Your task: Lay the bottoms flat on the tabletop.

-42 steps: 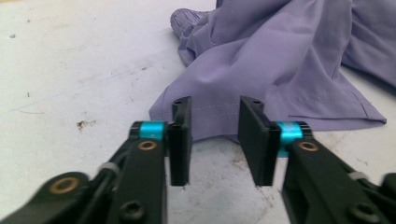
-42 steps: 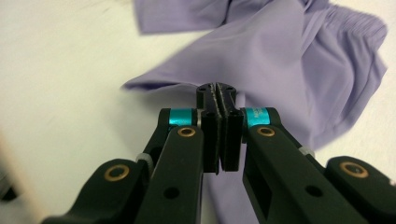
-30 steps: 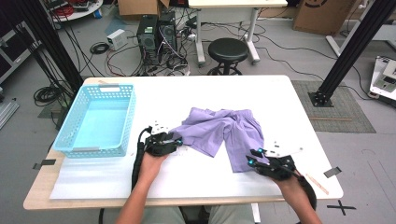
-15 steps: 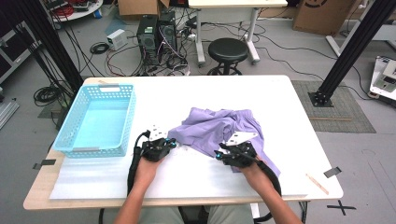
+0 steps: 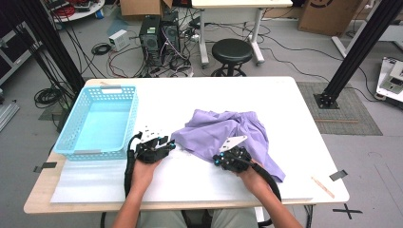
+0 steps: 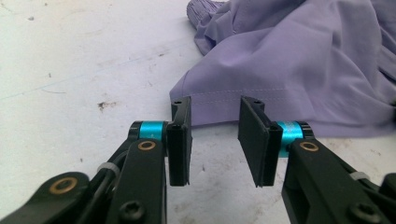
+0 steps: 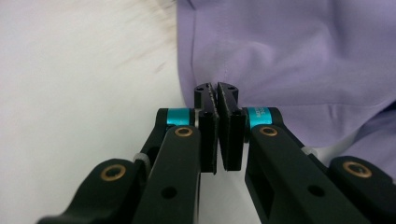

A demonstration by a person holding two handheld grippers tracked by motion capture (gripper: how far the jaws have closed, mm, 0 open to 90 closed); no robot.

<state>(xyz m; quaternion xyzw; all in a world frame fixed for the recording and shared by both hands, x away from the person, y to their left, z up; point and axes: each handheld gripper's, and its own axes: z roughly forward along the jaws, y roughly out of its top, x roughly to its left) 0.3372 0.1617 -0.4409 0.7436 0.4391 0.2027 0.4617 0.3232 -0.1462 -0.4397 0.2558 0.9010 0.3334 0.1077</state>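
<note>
On white matte table [image 5: 285,109], crumpled lilac cloth [image 5: 228,133], L hand-held gripper [image 6: 215,140] just reopened at hem, empty, R hand-held gripper [image 7: 215,100] just pinched shut at edge

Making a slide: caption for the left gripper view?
Open left gripper on the white table, facing the hem of a purple garment.

The right hand-held gripper [image 7: 216,95] has just been closing, and its two black jaws now stand almost together. Their tips lie at the hemmed edge of a lilac garment [image 7: 289,56]; whether cloth is pinched between them I cannot tell. The white tabletop [image 7: 79,84] lies beside.
</note>
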